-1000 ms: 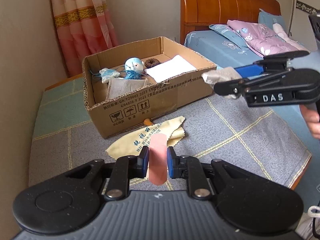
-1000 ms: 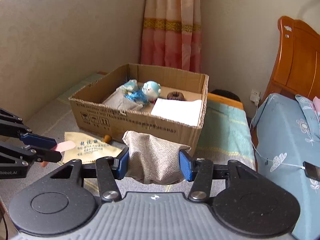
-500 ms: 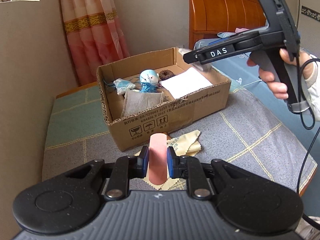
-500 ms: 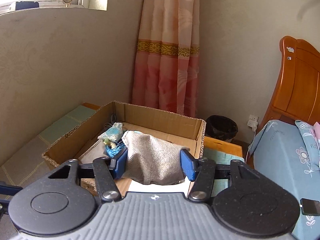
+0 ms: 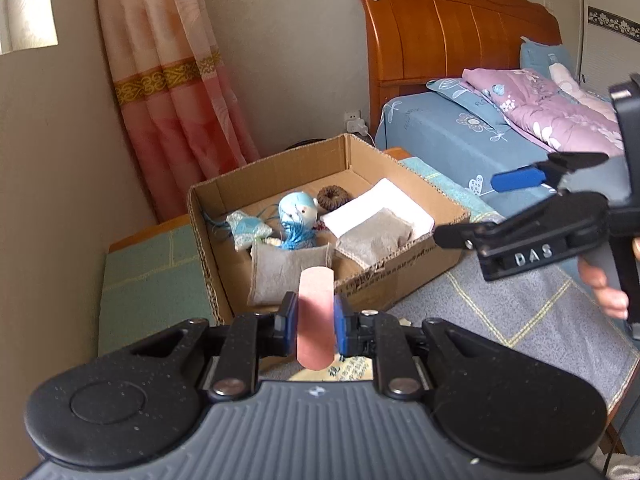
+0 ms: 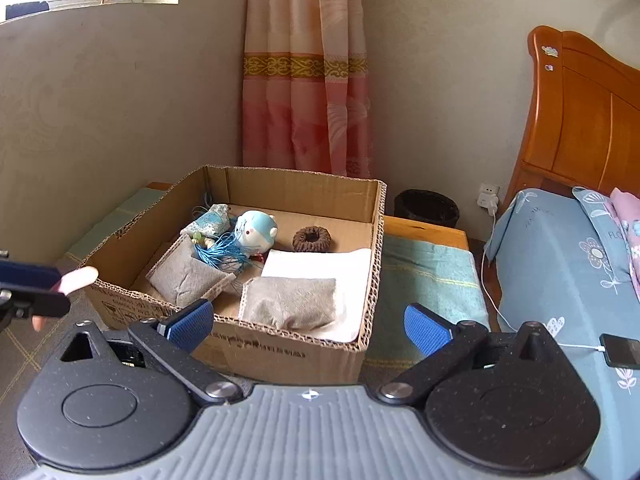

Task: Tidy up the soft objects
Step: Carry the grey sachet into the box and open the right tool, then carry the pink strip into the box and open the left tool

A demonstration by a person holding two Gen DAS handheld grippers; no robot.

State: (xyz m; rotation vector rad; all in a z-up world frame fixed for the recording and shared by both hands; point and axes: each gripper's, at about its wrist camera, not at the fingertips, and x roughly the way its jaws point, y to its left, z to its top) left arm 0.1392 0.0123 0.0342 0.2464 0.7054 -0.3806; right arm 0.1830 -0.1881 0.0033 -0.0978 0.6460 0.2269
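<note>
A second ago our right tongs clamped a grey burlap pouch short of the cardboard box; now their jaws are opening with nothing between them, and the pouch lies in the box on the white cloth, just ahead of the blue pads. Our left tongs have carried the pink strip up to the box's near wall.

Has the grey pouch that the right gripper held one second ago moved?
Yes. The grey pouch left the opening right gripper and now lies inside the cardboard box, on the white cloth.
</note>
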